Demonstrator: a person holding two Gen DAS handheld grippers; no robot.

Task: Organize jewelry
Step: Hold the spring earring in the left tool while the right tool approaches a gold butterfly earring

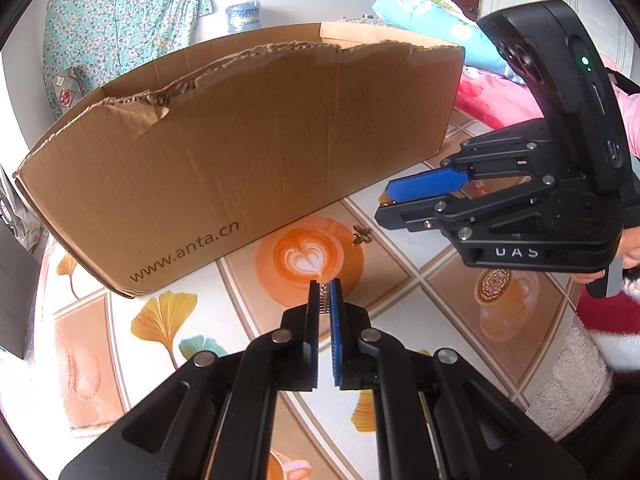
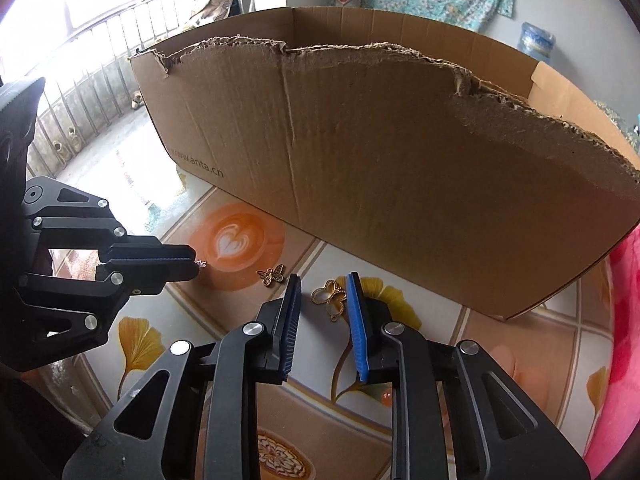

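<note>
My left gripper point(image 1: 325, 286) is shut on a small sparkly jewelry piece point(image 1: 324, 294) held just above the patterned tablecloth; it also shows in the right wrist view point(image 2: 192, 262) with the piece point(image 2: 201, 264) sticking out at its tips. My right gripper point(image 2: 324, 280) is open, its blue pads either side of a gold openwork pendant point(image 2: 332, 298) lying on the cloth. In the left wrist view the right gripper point(image 1: 386, 200) hovers low at the right. A small bronze butterfly charm point(image 2: 272, 275) lies between the grippers, also in the left wrist view point(image 1: 361, 235).
A large torn cardboard box point(image 1: 240, 152) marked www.anta.cn stands open-topped right behind the jewelry, also in the right wrist view point(image 2: 400, 168). The tablecloth point(image 1: 168, 312) has coffee and ginkgo prints. Pink bedding point(image 2: 624, 340) lies at the right. A railing point(image 2: 80, 92) is far left.
</note>
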